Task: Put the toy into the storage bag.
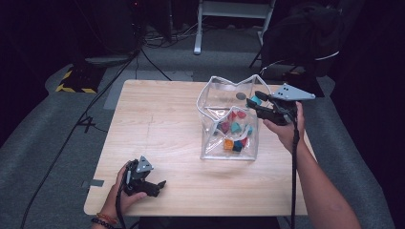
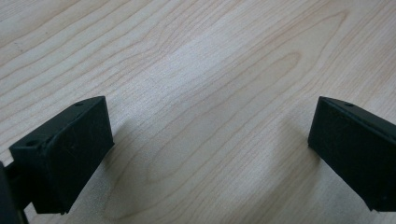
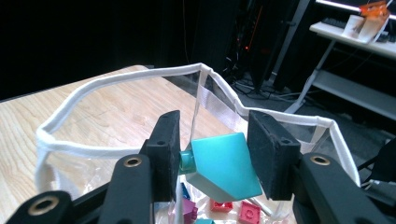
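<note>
A clear plastic bag with a white rim stands open on the right half of the wooden table. Several coloured blocks lie in its bottom. My right gripper hovers at the bag's right rim, shut on a teal block that sits tilted between the pads, above the bag's mouth. More blocks show below it inside the bag. My left gripper rests low at the table's front left, jaws wide open over bare wood, nothing between them.
The table's front and left edges lie close to my left hand. Beyond the table a dark bag on a chair, a white desk frame and floor cables stand on grey carpet.
</note>
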`<state>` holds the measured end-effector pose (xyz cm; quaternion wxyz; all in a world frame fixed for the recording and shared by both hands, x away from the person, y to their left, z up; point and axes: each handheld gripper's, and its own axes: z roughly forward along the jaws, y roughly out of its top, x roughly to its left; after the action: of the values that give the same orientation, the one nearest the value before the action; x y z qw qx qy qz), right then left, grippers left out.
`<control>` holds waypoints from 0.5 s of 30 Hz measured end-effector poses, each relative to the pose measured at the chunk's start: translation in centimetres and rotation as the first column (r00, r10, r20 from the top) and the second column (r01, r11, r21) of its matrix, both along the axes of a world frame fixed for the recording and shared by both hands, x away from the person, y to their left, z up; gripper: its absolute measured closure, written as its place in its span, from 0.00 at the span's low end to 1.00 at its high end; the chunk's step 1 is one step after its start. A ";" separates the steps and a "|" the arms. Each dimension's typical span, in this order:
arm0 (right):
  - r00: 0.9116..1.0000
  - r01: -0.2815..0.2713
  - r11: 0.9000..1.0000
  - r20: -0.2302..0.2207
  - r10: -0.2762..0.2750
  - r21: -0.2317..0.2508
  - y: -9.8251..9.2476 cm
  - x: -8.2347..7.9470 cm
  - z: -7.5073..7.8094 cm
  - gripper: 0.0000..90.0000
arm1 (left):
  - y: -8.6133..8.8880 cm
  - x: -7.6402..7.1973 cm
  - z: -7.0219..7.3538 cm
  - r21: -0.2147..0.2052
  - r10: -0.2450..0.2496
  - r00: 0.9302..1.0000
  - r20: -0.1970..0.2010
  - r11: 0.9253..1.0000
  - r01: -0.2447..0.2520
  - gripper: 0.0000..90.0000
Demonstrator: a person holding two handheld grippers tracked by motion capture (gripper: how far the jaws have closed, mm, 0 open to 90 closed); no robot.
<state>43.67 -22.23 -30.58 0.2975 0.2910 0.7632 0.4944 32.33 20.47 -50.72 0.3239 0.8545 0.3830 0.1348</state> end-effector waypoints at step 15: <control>0.996 0.062 0.998 -0.059 -0.064 -0.033 0.4 2.3 -1.4 0.62 | 0.0 0.0 0.0 0.000 0.000 1.000 0.000 1.000 0.000 0.00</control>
<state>45.99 -21.78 -32.01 0.2943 0.3250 0.7698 0.4639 32.33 20.47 -50.72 0.3240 0.8545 0.3829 0.1348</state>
